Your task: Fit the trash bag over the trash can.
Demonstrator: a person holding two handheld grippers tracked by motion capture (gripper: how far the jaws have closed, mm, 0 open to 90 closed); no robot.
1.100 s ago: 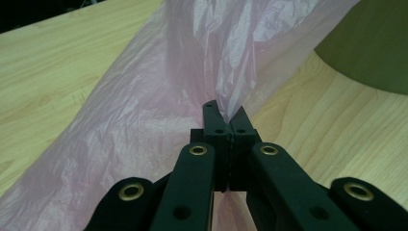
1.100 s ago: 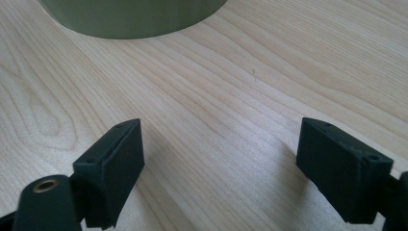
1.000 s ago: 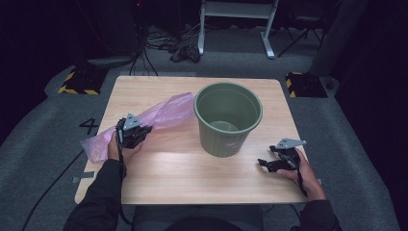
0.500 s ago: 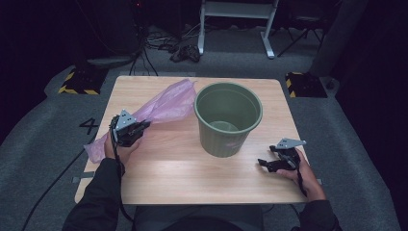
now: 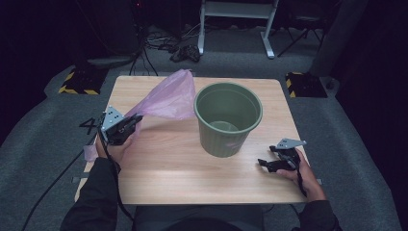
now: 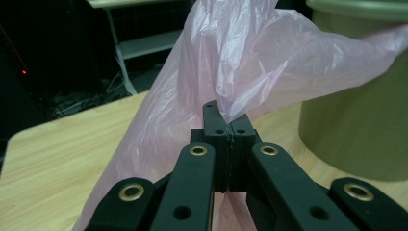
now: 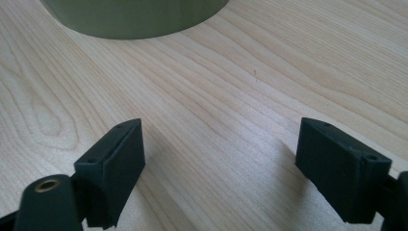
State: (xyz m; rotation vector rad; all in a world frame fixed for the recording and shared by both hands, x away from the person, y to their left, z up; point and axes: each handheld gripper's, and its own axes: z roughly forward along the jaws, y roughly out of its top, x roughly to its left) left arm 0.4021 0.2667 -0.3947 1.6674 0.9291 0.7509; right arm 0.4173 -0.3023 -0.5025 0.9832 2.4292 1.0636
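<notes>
High view: table (image 5: 159,178), wood, a "4" on the floor off its left edge. Bin (image 5: 228,119), green, upright, mid-table. Bag (image 5: 166,99), pink, left of the bin, long axis slanting up toward the bin's rim. Left gripper (image 5: 136,118) pinching the bag. Right gripper (image 5: 263,165) spread, right of the bin.

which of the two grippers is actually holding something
The left gripper: its jaws are shut on the pink plastic bag. The right gripper rests open on the table, nothing between its jaws.
</notes>
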